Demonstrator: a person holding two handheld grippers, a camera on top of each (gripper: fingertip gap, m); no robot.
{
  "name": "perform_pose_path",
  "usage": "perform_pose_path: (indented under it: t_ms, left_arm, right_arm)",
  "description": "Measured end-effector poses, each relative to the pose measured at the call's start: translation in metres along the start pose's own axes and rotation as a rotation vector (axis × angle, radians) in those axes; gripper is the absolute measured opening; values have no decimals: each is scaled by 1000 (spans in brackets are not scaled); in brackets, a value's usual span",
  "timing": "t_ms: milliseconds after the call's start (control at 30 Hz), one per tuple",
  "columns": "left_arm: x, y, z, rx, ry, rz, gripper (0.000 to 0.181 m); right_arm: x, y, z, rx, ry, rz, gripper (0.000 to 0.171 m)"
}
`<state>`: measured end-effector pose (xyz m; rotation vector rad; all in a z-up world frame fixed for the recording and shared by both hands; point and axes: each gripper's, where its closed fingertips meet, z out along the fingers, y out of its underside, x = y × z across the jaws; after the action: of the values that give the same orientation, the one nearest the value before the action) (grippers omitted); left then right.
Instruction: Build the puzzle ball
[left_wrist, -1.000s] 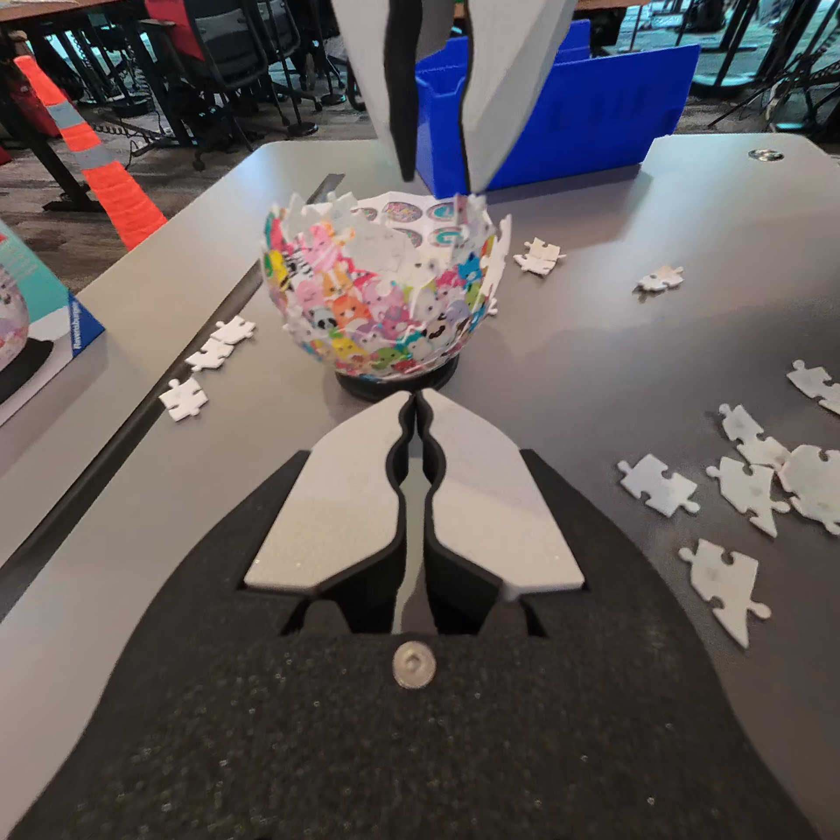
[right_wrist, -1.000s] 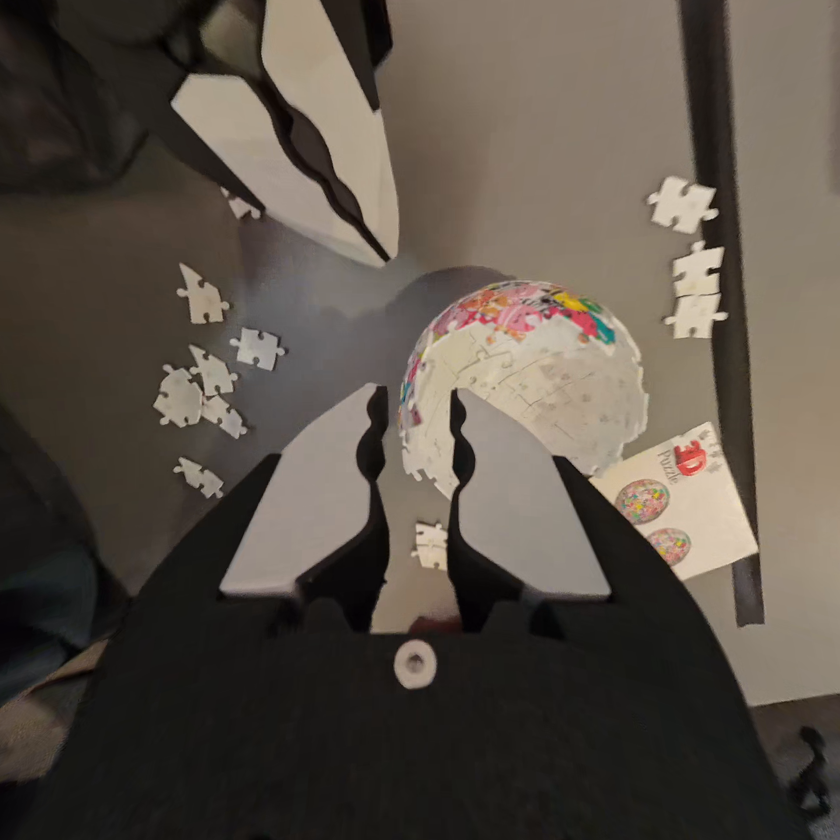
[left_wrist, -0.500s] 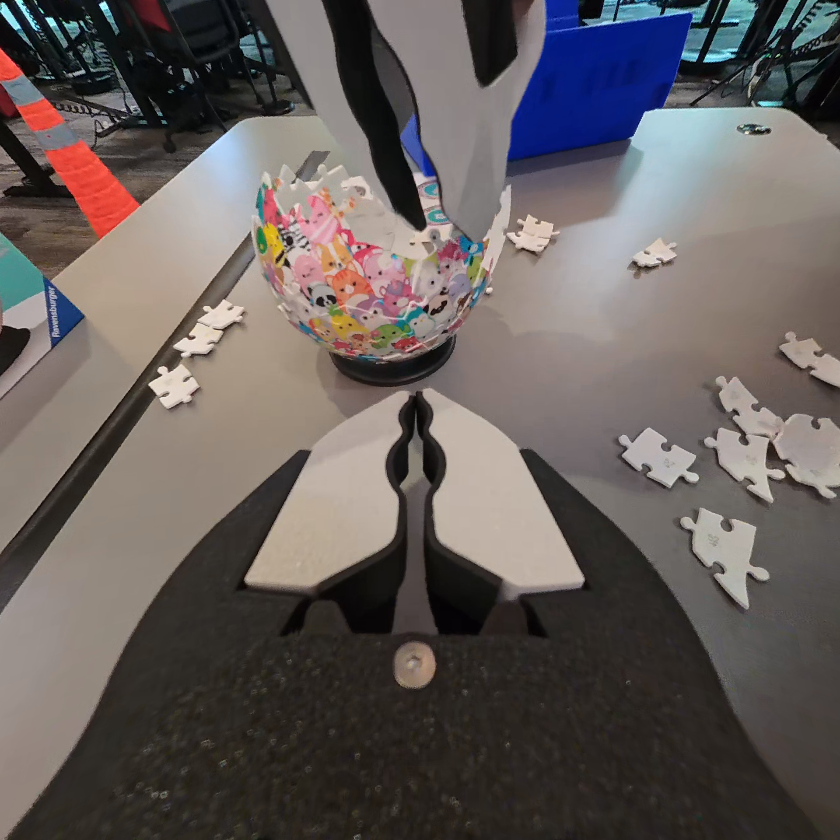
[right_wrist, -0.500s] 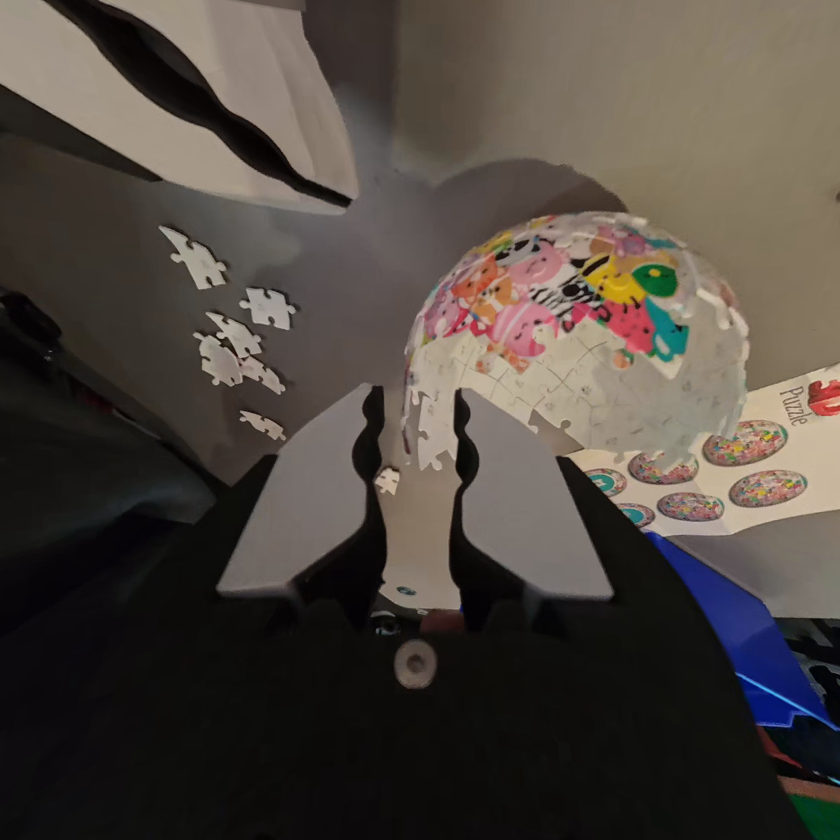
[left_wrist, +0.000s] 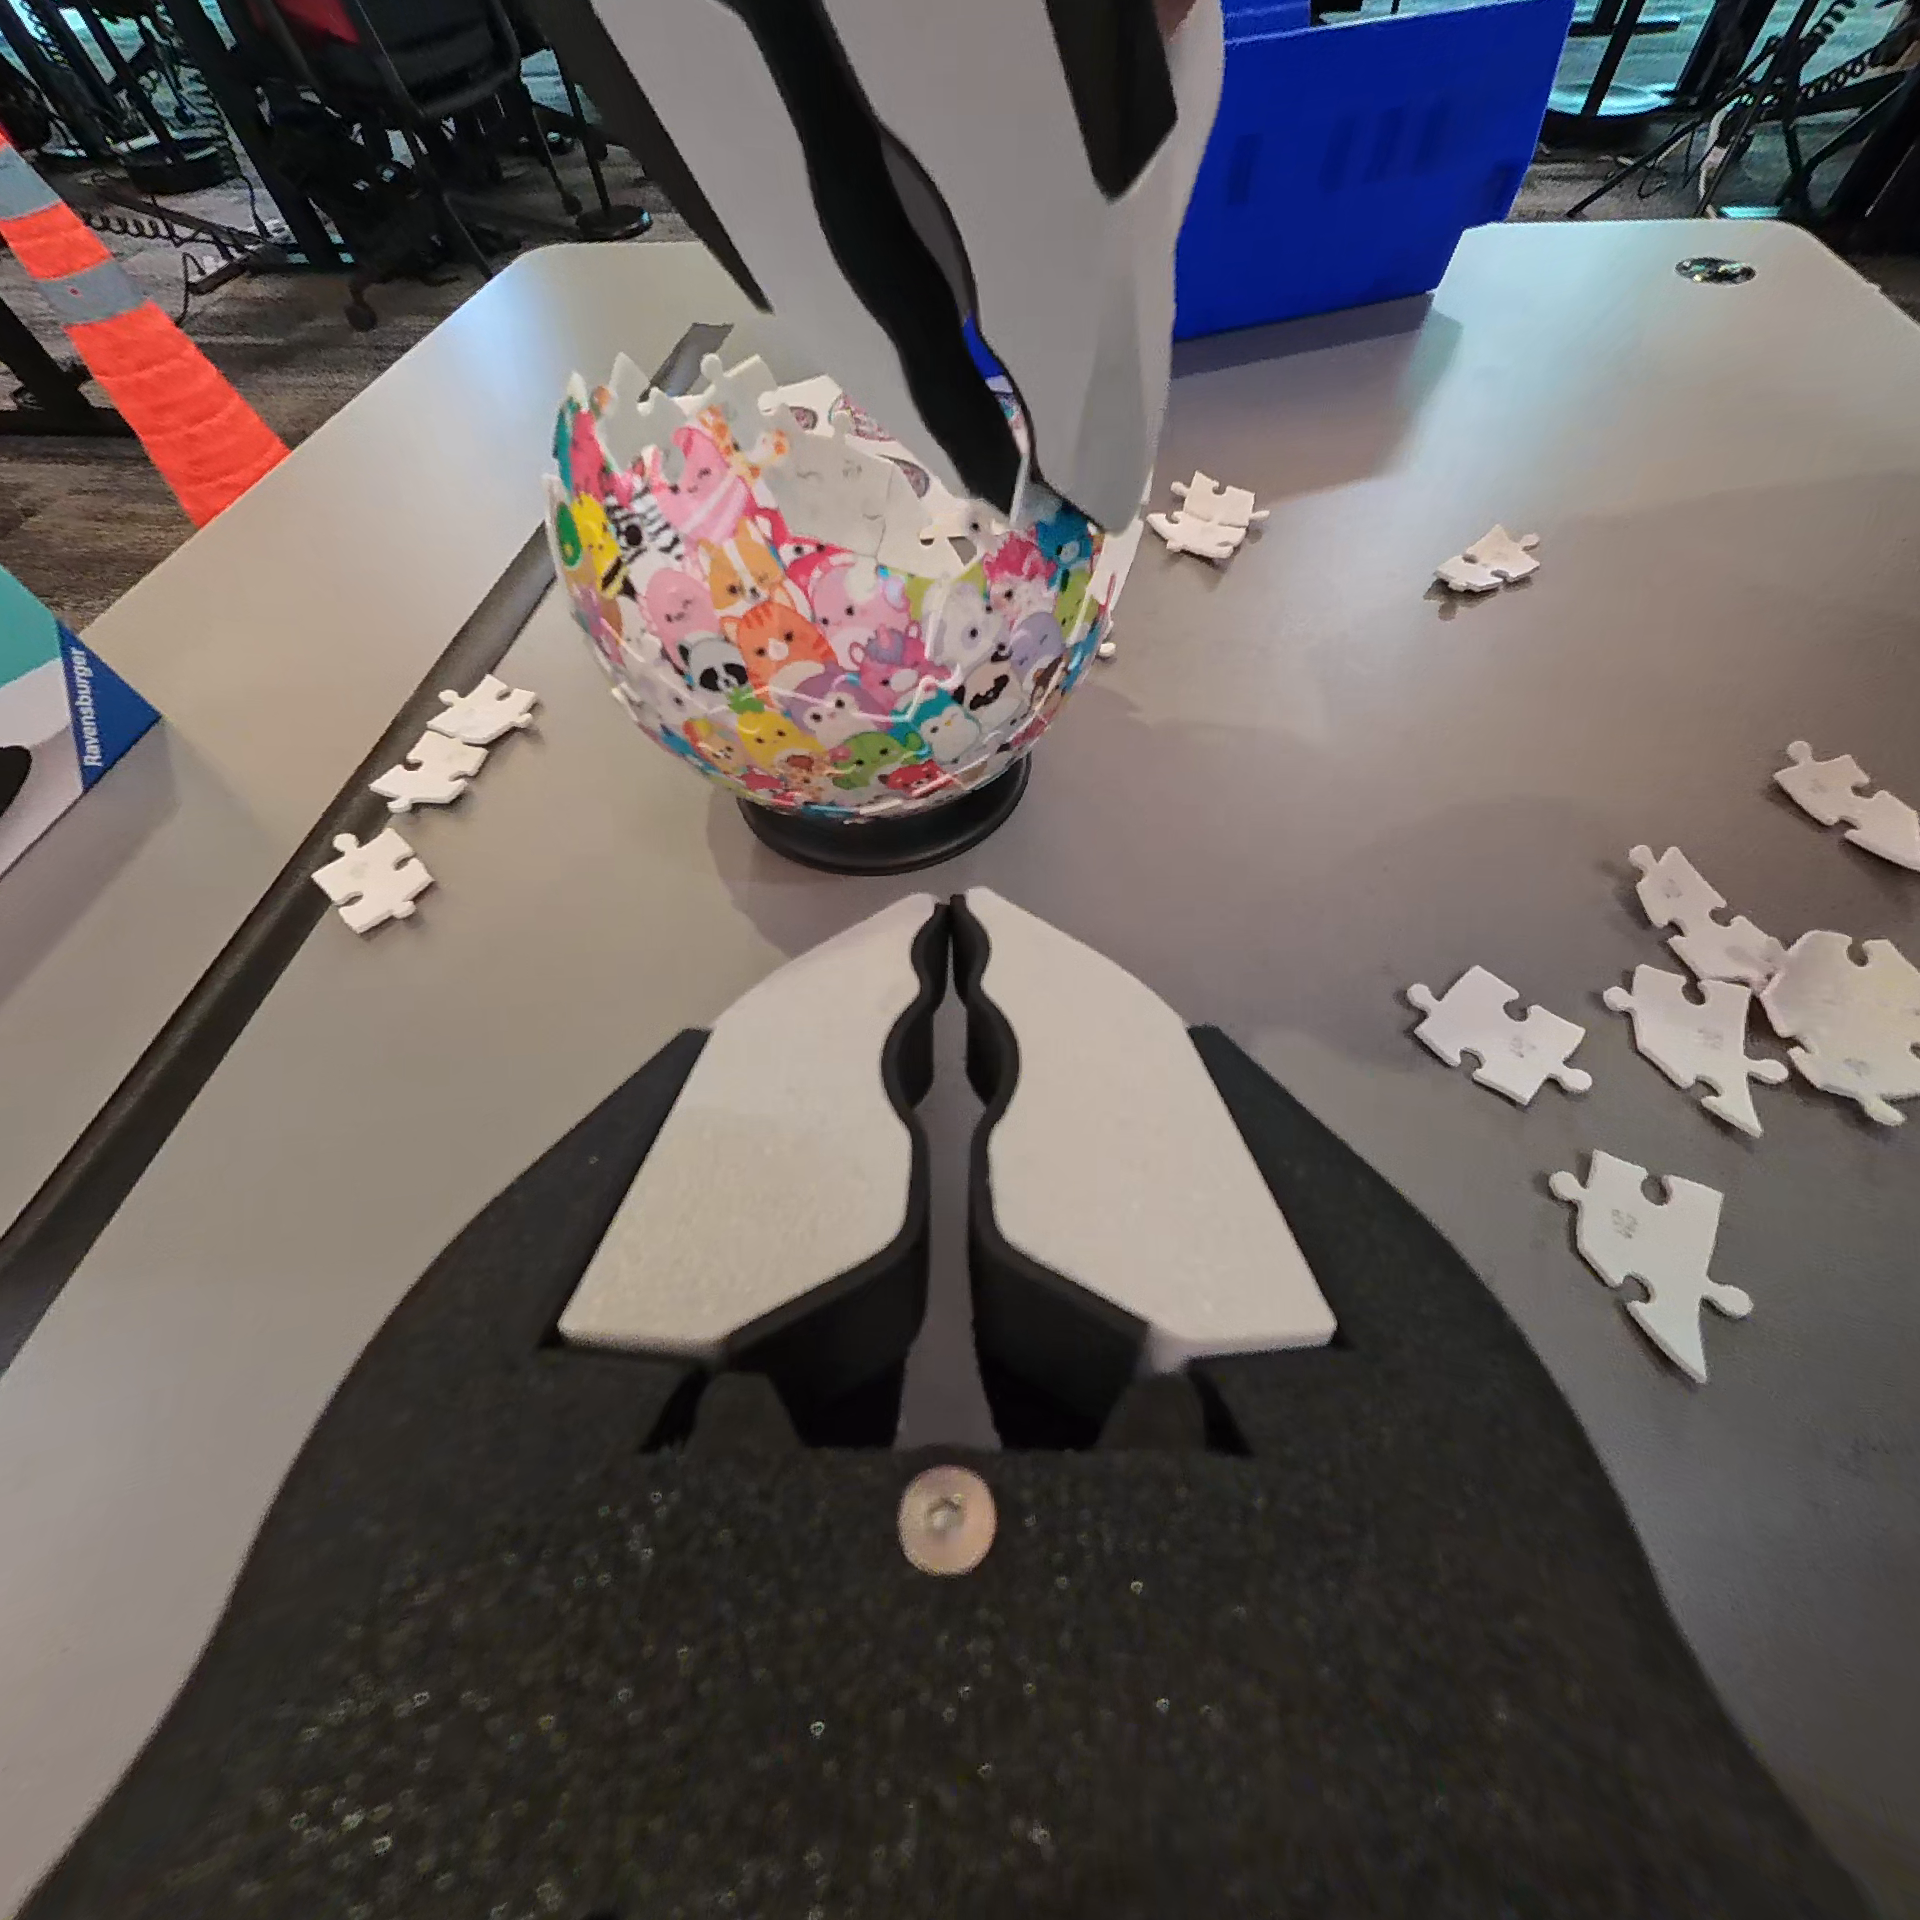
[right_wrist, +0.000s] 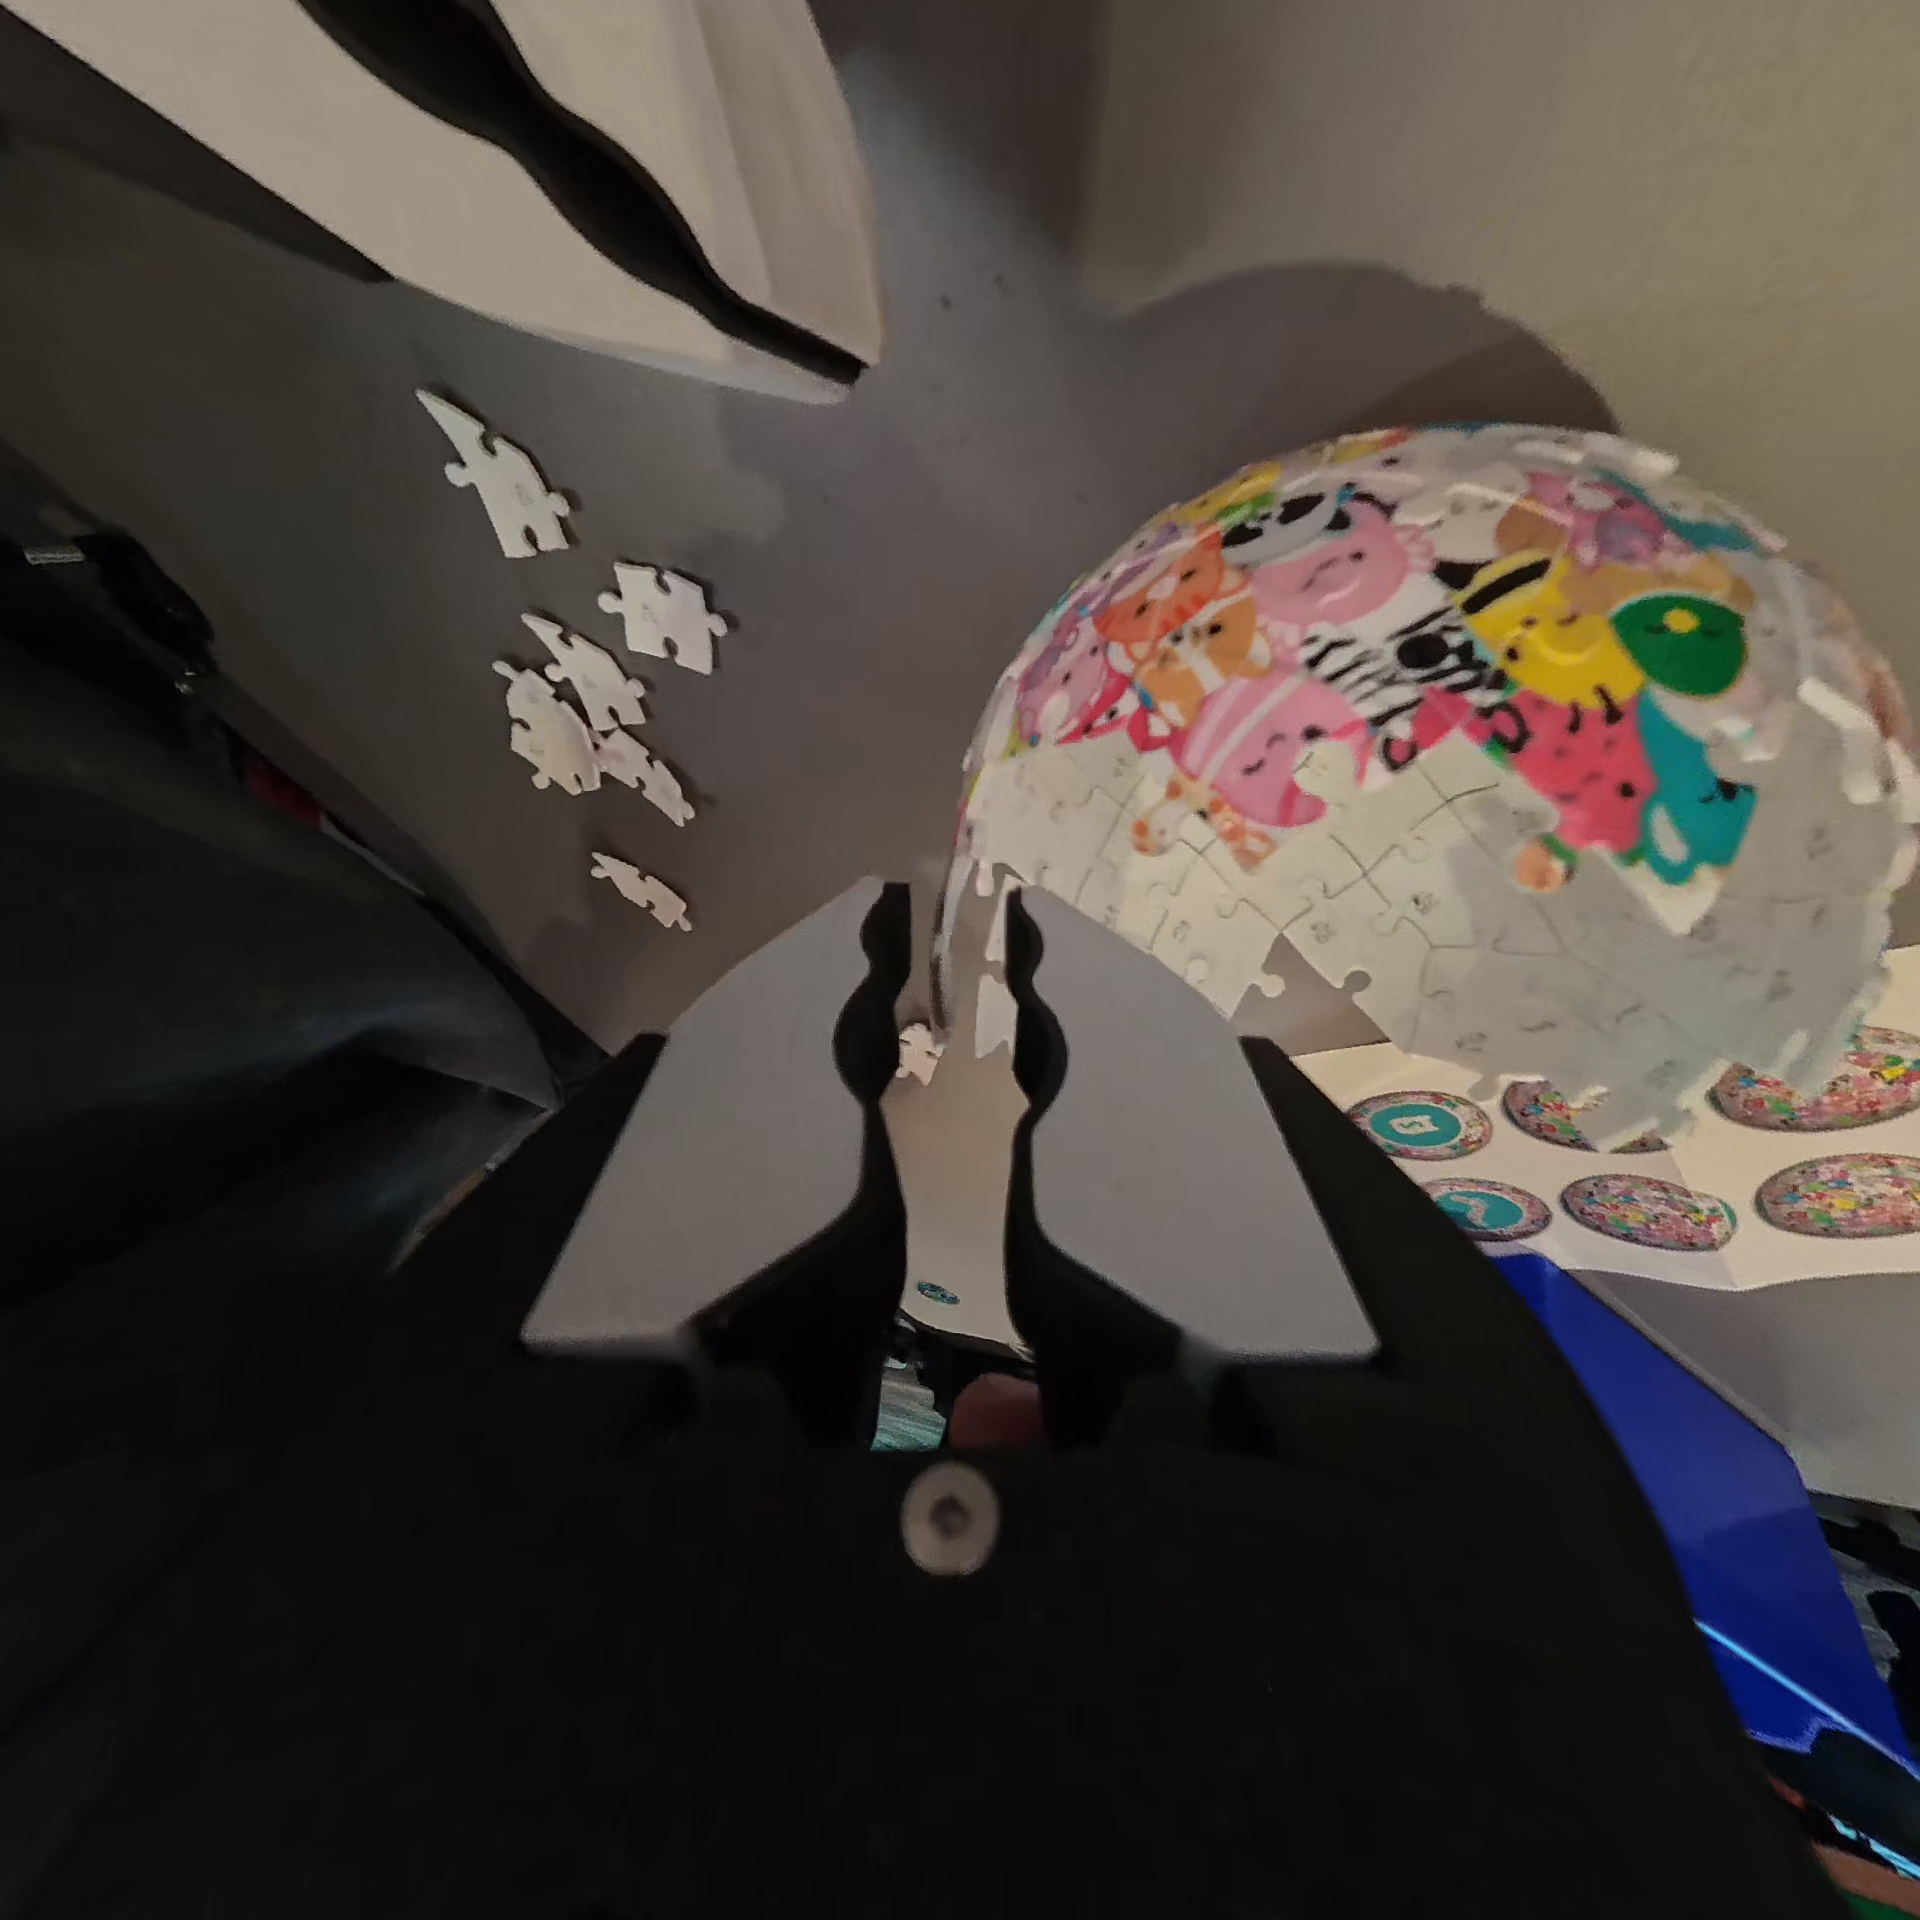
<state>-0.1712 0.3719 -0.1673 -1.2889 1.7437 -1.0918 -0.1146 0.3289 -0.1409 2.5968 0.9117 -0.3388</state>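
Observation:
The half-built puzzle ball (left_wrist: 831, 634) is an open, colourful bowl on a black stand (left_wrist: 883, 836) at the table's middle. My left gripper (left_wrist: 951, 914) is shut and empty, low over the table just in front of the stand. My right gripper (left_wrist: 1039, 504) comes down from above onto the ball's right rim. In the right wrist view the right gripper (right_wrist: 956, 920) has its jaws narrow around a white puzzle piece (right_wrist: 987, 1003) at the edge of the ball (right_wrist: 1455, 790). I cannot tell whether that piece is locked into the rim.
Loose white pieces lie to the right (left_wrist: 1704, 1018), to the left (left_wrist: 436, 769) and behind the ball (left_wrist: 1205, 520). A blue bin (left_wrist: 1351, 156) stands at the back and a puzzle box (left_wrist: 62, 727) at the left. A printed leaflet (right_wrist: 1662, 1174) lies behind the ball. About 8 centimeters separates my left fingertips from my right. The ball (left_wrist: 1205, 520) sits 20 centimeters or so from the ends of my right fingers.
My right gripper has come down to the ball's right rim and its jaws have narrowed around the white piece. My left gripper has stayed shut and moved a little closer to the stand.

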Motion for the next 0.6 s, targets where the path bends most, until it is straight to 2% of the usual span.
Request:
perform_pose_path:
  t_ms: [100, 600]
  left_arm:
    - [1, 1, 0, -4, 3, 0, 0]
    - [5, 3, 5, -25, 7, 28, 0]
  right_arm:
    - [-3, -2, 2, 16, -38, -16, 5]
    - [-4, -5, 5, 48, -112, -42, 3]
